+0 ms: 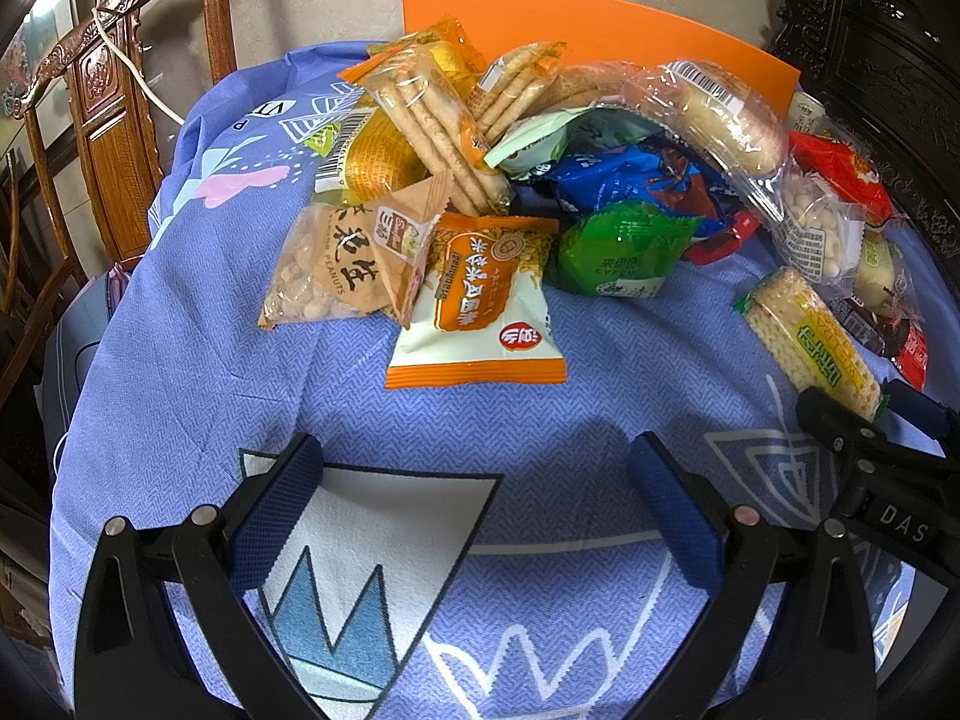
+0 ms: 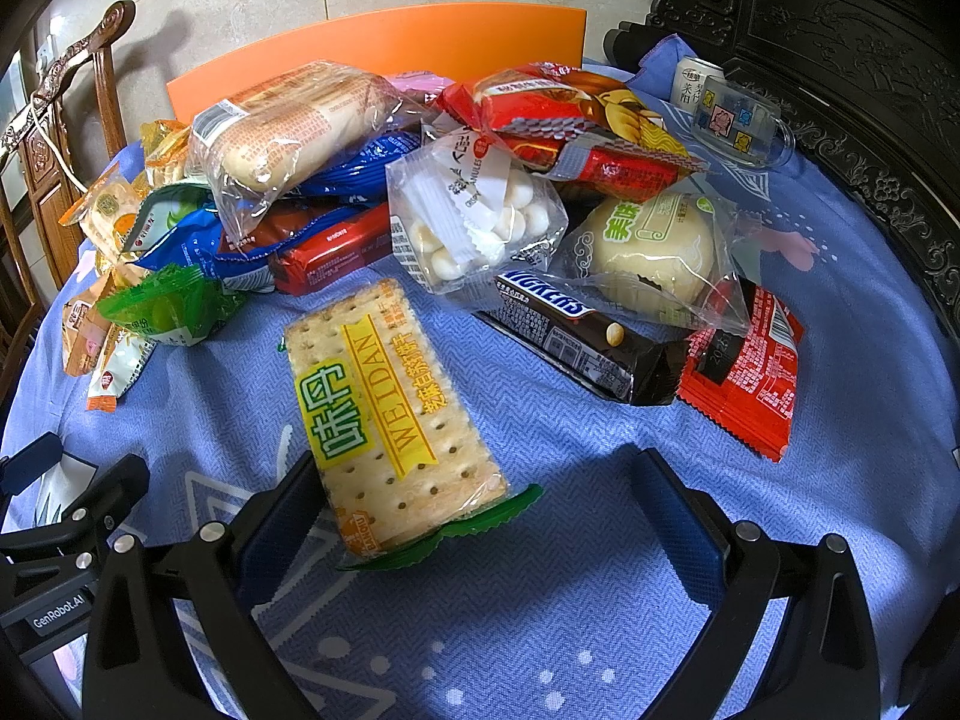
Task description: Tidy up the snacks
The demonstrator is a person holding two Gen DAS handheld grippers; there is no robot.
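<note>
A heap of snack packs lies on a blue cloth (image 1: 180, 360). In the left wrist view an orange-and-white pack (image 1: 480, 306) and a peanut bag (image 1: 336, 264) lie nearest my left gripper (image 1: 474, 492), which is open and empty over the cloth. In the right wrist view a cracker pack (image 2: 390, 420) lies between the fingers of my open right gripper (image 2: 480, 510), its near end by the left finger (image 2: 282, 510). The cracker pack also shows in the left wrist view (image 1: 810, 336) with the right gripper (image 1: 870, 426) at its near end. A Snickers bar (image 2: 576, 330) lies beyond.
An orange board (image 1: 600, 30) stands behind the heap. A carved wooden chair (image 1: 90, 120) is at the left, dark carved furniture (image 2: 840, 30) at the right. A can (image 2: 690, 81) and a glass mug (image 2: 744, 126) stand at the far right of the cloth.
</note>
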